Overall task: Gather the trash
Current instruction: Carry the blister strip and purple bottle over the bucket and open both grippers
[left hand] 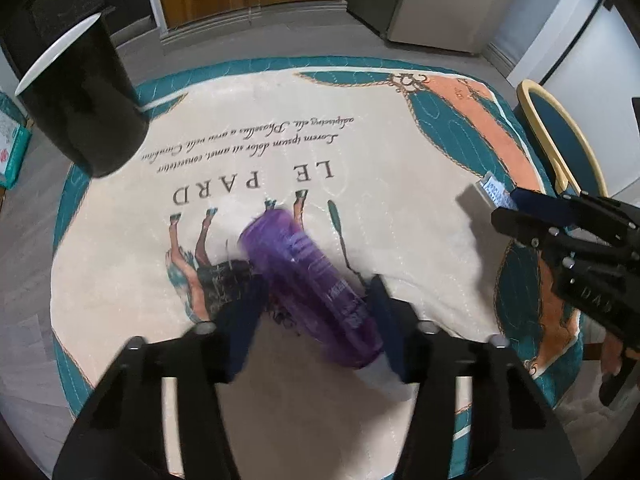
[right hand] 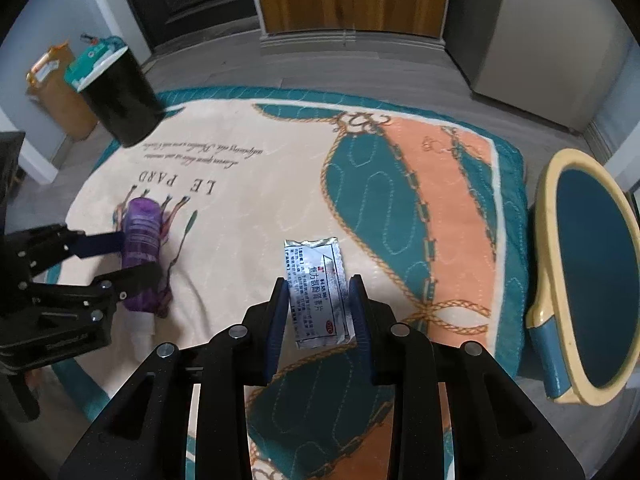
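Observation:
A purple plastic bottle (left hand: 308, 276) with a pale cap lies on the printed blanket (left hand: 400, 152), blurred in the left wrist view. My left gripper (left hand: 318, 284) has a finger on each side of it, pads against its sides. The right wrist view shows the same grip (right hand: 136, 256) on the bottle (right hand: 140, 232). My right gripper (right hand: 319, 282) is shut on a silver printed sachet (right hand: 320, 292), held above the blanket (right hand: 248, 200). In the left wrist view that gripper (left hand: 506, 206) hangs at the right with the sachet (left hand: 496, 190) sticking out. A black bin (left hand: 80, 96) with a white rim stands at the blanket's far left corner.
A chair with a blue seat and yellow frame (right hand: 592, 272) stands by the blanket's right edge. Beyond the bin (right hand: 120, 96) sit a cardboard box (right hand: 56, 92) and a green pack. A wooden door and grey cabinets line the far wall, with grey floor all around.

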Action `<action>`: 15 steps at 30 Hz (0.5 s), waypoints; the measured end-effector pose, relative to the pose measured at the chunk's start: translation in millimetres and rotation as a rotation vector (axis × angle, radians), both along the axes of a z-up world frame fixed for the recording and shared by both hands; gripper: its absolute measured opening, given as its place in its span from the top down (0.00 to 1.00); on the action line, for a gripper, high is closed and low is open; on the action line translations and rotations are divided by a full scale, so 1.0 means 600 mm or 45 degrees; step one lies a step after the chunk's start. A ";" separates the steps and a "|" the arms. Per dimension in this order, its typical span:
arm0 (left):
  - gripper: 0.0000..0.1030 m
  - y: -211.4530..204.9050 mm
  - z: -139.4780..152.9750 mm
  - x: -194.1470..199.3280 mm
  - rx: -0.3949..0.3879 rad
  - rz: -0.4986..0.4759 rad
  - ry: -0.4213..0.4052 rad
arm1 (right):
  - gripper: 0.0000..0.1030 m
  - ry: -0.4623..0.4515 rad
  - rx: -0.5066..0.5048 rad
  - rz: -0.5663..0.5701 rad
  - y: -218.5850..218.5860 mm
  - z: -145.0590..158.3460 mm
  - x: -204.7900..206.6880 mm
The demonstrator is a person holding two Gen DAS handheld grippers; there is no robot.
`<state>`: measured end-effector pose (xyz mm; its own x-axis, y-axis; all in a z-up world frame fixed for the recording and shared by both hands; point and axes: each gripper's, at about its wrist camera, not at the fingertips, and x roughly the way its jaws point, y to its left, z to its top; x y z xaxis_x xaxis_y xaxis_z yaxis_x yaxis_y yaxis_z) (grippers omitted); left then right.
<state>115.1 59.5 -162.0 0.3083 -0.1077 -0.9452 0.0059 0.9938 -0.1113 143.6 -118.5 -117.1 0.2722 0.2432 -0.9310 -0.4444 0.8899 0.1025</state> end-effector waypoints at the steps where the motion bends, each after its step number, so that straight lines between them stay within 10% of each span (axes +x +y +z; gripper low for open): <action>1: 0.62 -0.002 0.003 0.001 -0.012 -0.011 -0.007 | 0.69 -0.005 0.004 -0.006 -0.004 0.004 0.000; 15: 0.69 -0.062 0.139 -0.006 0.006 -0.120 -0.259 | 0.69 -0.215 0.162 -0.182 -0.097 0.192 -0.019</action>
